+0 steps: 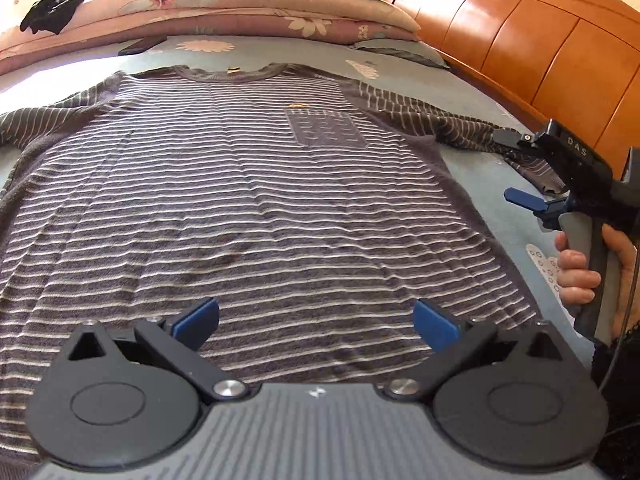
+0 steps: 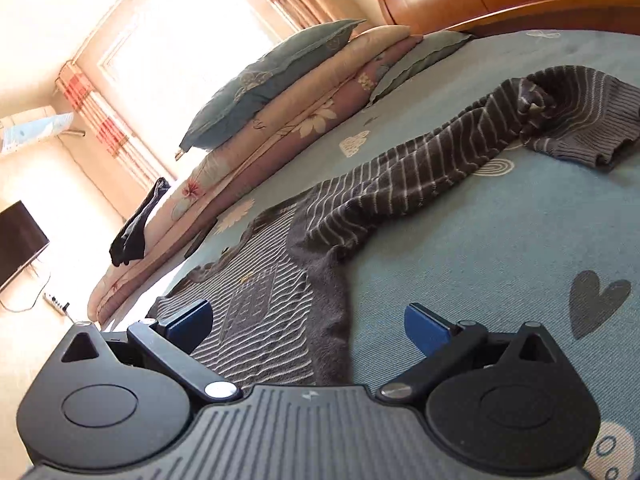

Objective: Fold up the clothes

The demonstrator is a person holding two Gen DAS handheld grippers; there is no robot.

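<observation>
A grey long-sleeved shirt point(image 1: 248, 200) with thin white stripes lies flat, front up, on the blue bedsheet point(image 1: 488, 184), collar toward the pillows. Its chest pocket point(image 1: 326, 130) shows. My left gripper point(image 1: 316, 320) hovers open over the shirt's lower body, nothing between the blue pads. In the right wrist view, the shirt's sleeve point(image 2: 420, 176) stretches rumpled across the bedsheet point(image 2: 500, 248) to a bunched cuff point(image 2: 584, 120). My right gripper point(image 2: 308, 326) is open above the shirt's side edge point(image 2: 332, 312). The left wrist view shows that right gripper point(image 1: 516, 168) held in a hand point(image 1: 580, 276) beside the sleeve.
Folded floral quilts point(image 1: 240, 4) and pillows point(image 2: 272, 76) are stacked at the head of the bed. A black garment point(image 1: 60, 4) lies on them, a dark phone point(image 1: 142, 45) on the sheet nearby. A wooden headboard point(image 1: 540, 40) runs along the right. A television point(image 2: 18, 240) hangs on the wall.
</observation>
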